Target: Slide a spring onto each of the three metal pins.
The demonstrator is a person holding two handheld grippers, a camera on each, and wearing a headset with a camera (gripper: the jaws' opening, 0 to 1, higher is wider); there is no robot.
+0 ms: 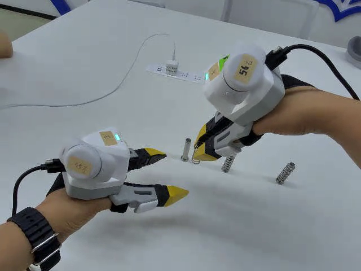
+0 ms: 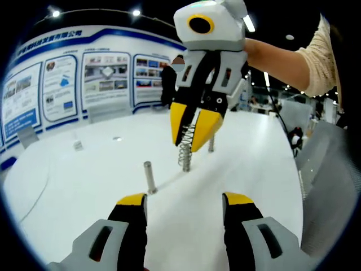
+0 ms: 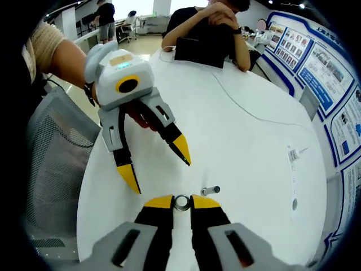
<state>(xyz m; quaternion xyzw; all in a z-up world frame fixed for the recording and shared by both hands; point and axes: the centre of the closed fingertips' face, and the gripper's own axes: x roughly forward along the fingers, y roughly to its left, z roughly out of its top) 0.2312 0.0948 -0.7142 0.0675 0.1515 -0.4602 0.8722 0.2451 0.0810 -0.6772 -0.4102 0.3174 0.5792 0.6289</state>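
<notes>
- On the table [image 1: 254, 226]: two springs [image 1: 228, 164] look seated on pins.
- Third pin [image 1: 185, 149] is bare; right gripper [image 1: 202, 148] clamps the last spring [image 2: 185, 148] just beside it.
- Left gripper [image 1: 166, 173] gapes, empty.

White cable [image 1: 134, 58], label strip [image 1: 189, 75], wall posters [image 2: 98, 76]

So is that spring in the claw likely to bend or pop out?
Probably bendy: the spring is thin open coils, long for its width. Pinched only near its top by the right claw, it may swing or slip.
</notes>
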